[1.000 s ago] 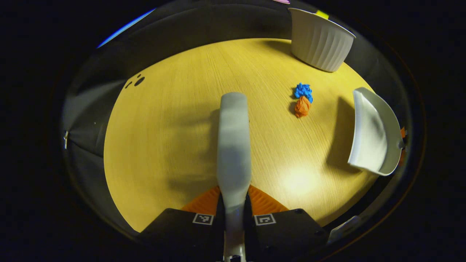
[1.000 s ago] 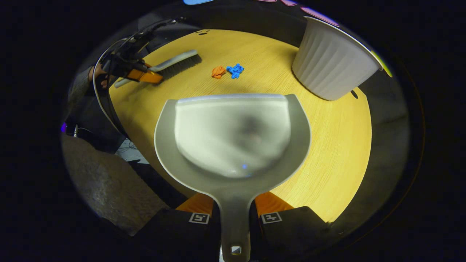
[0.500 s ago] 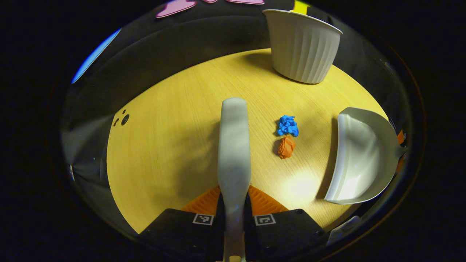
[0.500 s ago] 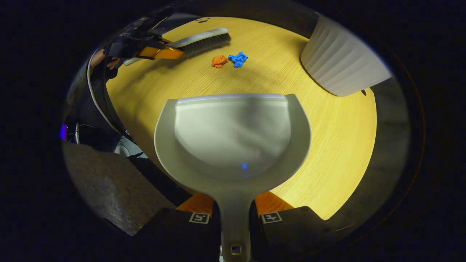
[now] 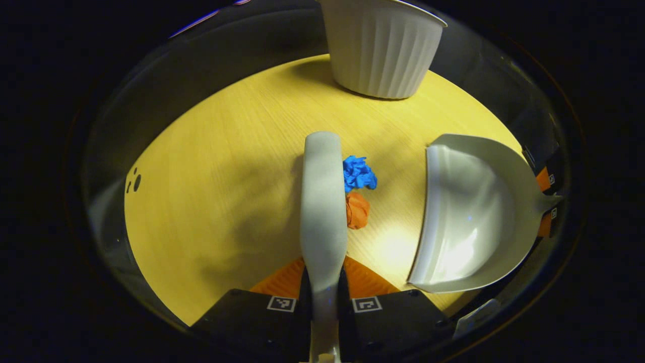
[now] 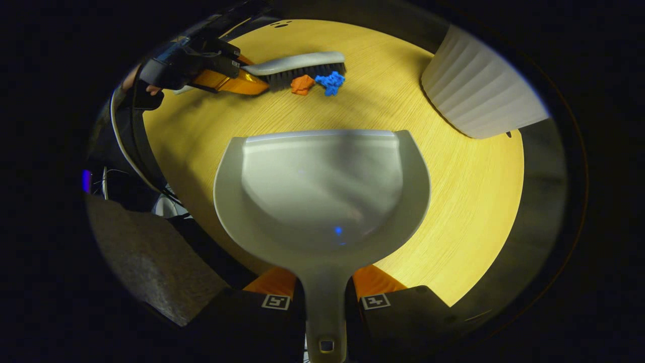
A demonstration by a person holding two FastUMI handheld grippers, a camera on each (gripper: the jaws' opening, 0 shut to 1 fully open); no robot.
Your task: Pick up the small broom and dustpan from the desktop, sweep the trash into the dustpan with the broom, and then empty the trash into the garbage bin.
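This is a staged booth set up as a home or office desk corner, not a lived-in room. A round pale-wood desktop (image 5: 242, 151) stands under a single bright light, with dark cloth walls close behind it. A ribbed white garbage bin (image 5: 380, 48) sits on the tabletop itself (an odd spot for a bin in a real home). Loose cables (image 6: 118, 146) hang at the desk's edge in the right gripper view.
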